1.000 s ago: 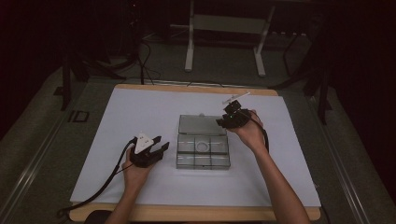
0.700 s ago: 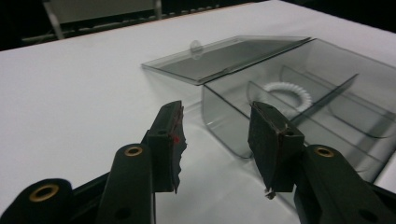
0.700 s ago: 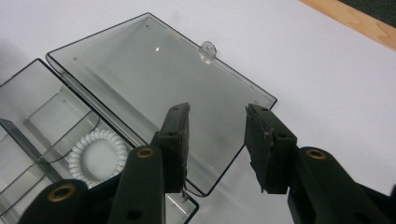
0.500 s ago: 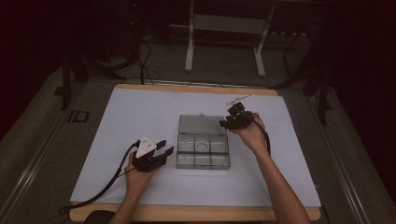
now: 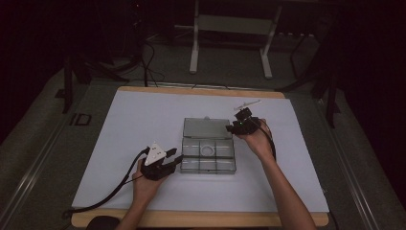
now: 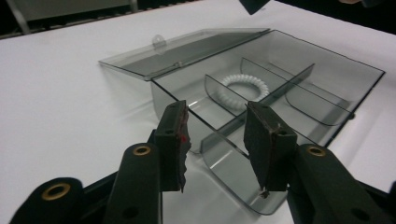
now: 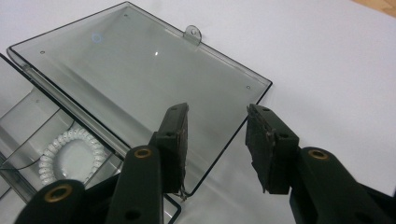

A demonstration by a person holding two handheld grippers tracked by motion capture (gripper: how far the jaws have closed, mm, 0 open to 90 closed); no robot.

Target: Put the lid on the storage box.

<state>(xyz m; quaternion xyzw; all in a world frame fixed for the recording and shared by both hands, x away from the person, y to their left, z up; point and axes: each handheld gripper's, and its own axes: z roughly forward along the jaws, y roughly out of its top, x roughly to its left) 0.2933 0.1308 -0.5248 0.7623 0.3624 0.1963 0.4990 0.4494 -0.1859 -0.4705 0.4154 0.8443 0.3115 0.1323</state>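
While the clear plastic organiser box point(image 5: 209, 152) sits in the middle of the white worktop point(image 5: 134, 120), its lid point(image 5: 208, 128) is thrown right back and lies flat on the far side, latch tab pointing away from the person. Inside, thin dividers split the tray into compartments, and a white coiled hair tie point(image 6: 246, 87) lies in the middle one of the far row.

Left tongs point(image 5: 175, 160) are down at the box's near left corner, resting low on the worktop. From the left gripper view the two black jaws stand apart with the rounded corner wall of the tray between them; they have just been closing in a little, yet the pads are not pressing on the plastic, so nothing is gripped.

Over on the other side, the right tongs point(image 5: 231, 127) hover at the right edge of the opened lid, the hand point(image 5: 256, 141) coming in from the near right. In the right gripper view the jaws are spread, one above the lid's corner and one out over bare white surface beside it, with the lid's edge running between them. No contact that can be made out, nothing held.

A black cable point(image 5: 107, 194) trails from the left tongs toward the worktop's near edge.
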